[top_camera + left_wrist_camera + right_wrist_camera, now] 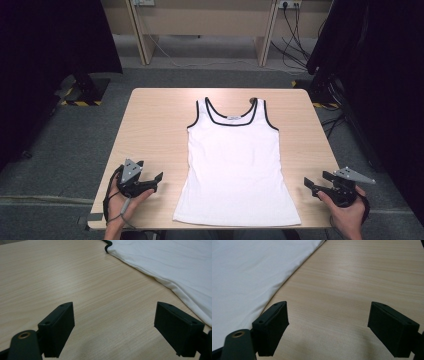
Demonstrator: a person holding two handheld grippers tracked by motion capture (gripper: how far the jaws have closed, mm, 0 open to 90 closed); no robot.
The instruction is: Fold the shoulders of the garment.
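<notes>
while the white tank top [235,160] lies flat and face up in the middle of the bench [155,125], straps away from me, i hold my left tool [150,182] just off its left hem corner and my right tool [314,184] just off its right side. both tools have their jaws wide apart, nothing between them, over bare wood. looks light, soft and floppy, so i reckon it'll slump and wrinkle; best pinched at the hem corners or the black-trimmed straps.
</notes>
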